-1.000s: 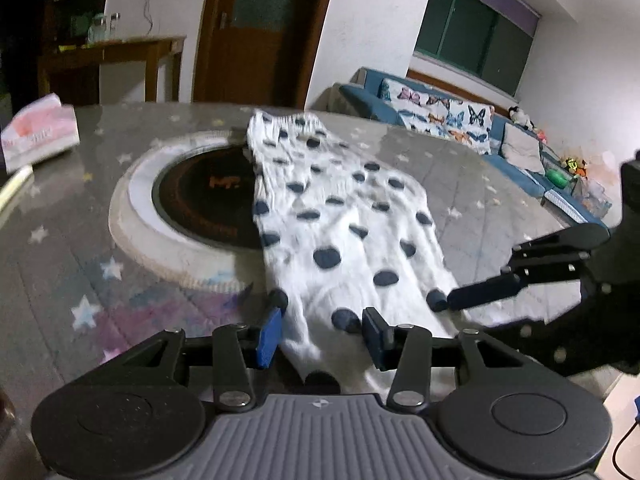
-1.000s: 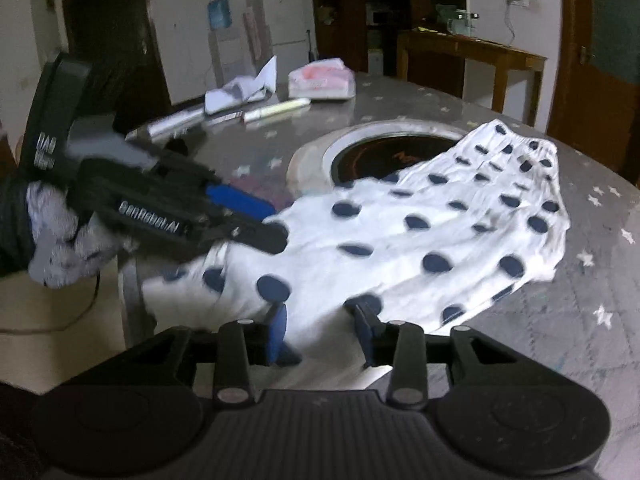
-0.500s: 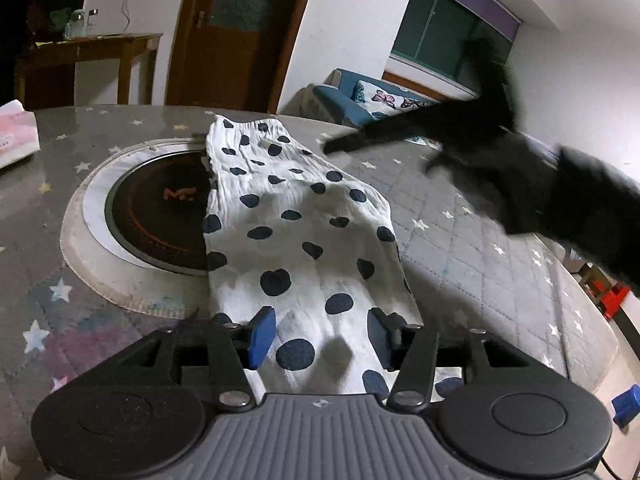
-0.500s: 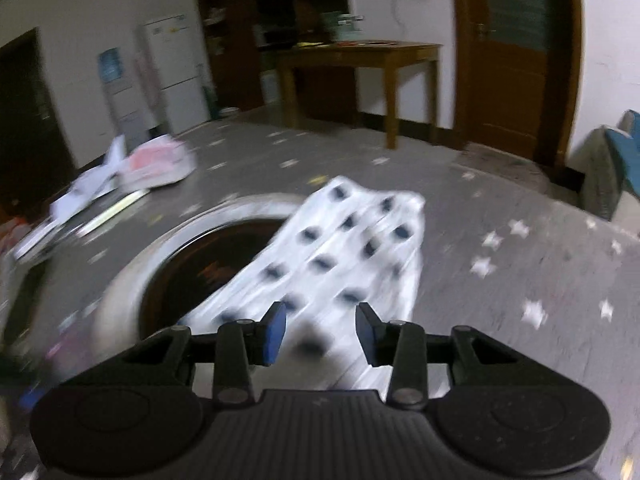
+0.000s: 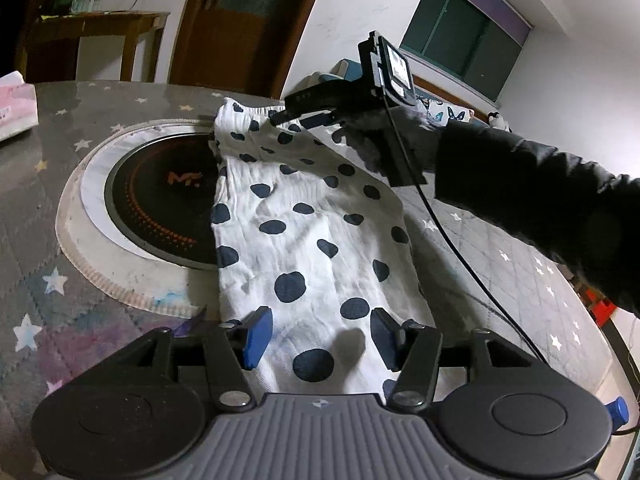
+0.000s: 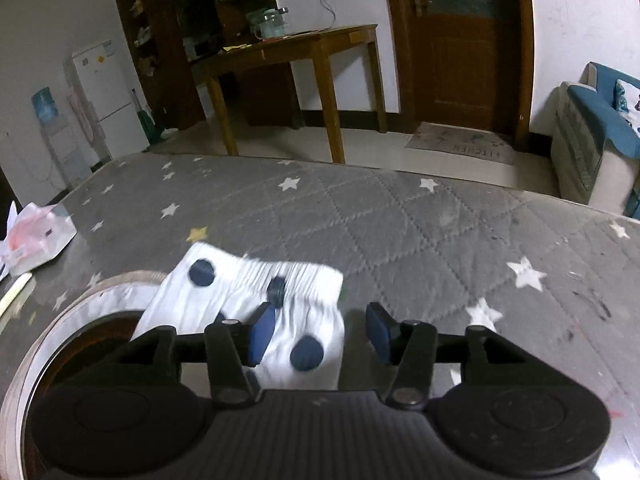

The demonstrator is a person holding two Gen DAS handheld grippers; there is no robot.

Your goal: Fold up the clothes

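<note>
A white garment with dark blue dots (image 5: pixel 308 240) lies lengthwise on the grey star-patterned table cover, its left edge over a round hob. At its near end stands my left gripper (image 5: pixel 322 338), jaws opening, the cloth lying between the blue pads without being pinched. At the far, gathered end (image 6: pixel 260 280) is my right gripper (image 6: pixel 320 332), jaws opening too. Its left pad is over the cloth and its right pad over bare table cover. In the left wrist view the right gripper (image 5: pixel 288 114) shows at that far end, held by a gloved hand in a black sleeve.
The round black hob (image 5: pixel 160 204) with its pale ring sits left of the garment. A pink tissue pack (image 6: pixel 36 240) lies at the far left. A black cable (image 5: pixel 452 248) trails from the right gripper across the table. The table edge curves at the right; a sofa (image 6: pixel 600 132) stands beyond.
The right gripper has swung from beside the left one at the near end to the garment's far end. Both grippers' jaws stand wider than before. The left gripper has shifted a little.
</note>
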